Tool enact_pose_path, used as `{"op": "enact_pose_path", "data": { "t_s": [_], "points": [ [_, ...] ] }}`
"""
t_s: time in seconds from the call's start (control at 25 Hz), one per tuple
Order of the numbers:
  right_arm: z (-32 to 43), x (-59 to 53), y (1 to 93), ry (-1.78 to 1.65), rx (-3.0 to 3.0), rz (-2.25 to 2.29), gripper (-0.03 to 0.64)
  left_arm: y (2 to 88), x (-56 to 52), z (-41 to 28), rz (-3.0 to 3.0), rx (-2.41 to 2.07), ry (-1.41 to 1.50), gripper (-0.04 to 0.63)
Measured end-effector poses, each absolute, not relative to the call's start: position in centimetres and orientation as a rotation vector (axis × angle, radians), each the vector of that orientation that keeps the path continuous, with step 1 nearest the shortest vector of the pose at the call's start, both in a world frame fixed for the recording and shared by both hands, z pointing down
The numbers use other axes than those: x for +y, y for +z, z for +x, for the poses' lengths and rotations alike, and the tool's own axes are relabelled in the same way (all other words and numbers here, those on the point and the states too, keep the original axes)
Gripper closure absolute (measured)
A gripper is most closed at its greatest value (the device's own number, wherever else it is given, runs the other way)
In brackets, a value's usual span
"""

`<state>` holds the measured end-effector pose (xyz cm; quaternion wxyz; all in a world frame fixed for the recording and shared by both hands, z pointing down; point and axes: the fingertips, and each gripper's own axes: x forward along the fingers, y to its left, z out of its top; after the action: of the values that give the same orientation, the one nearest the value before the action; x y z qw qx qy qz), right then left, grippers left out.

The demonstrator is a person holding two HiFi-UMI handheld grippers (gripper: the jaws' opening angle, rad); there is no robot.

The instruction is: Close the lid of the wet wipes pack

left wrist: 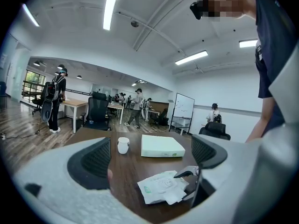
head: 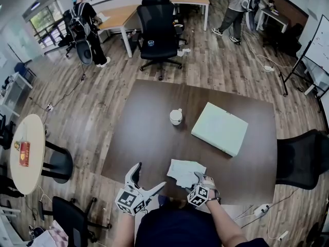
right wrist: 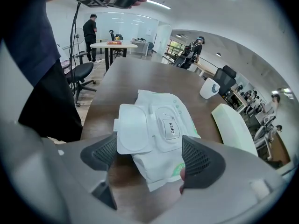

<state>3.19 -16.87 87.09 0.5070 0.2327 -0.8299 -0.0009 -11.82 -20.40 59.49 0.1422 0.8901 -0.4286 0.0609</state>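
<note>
White plastic lid [right wrist: 133, 127] flipped open on the wet wipes pack [right wrist: 168, 125], near edge of the table [head: 149, 133]. Jaws apart on the right gripper [right wrist: 150, 157], straddling its end; left gripper [left wrist: 152, 160] gaping too, empty. Probably best: pin pack, fold lid over, press till seated.
</note>
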Motion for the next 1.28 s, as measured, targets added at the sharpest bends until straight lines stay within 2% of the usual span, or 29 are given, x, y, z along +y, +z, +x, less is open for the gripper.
{"op": "enact_pose_path", "data": {
  "t_s": [1.28],
  "points": [
    [5.1,-18.9,83.0,0.138,-2.096,0.810,0.173,59.6,-20.3,-10.1,2.602,-1.167,0.209,0.067]
  ]
}}
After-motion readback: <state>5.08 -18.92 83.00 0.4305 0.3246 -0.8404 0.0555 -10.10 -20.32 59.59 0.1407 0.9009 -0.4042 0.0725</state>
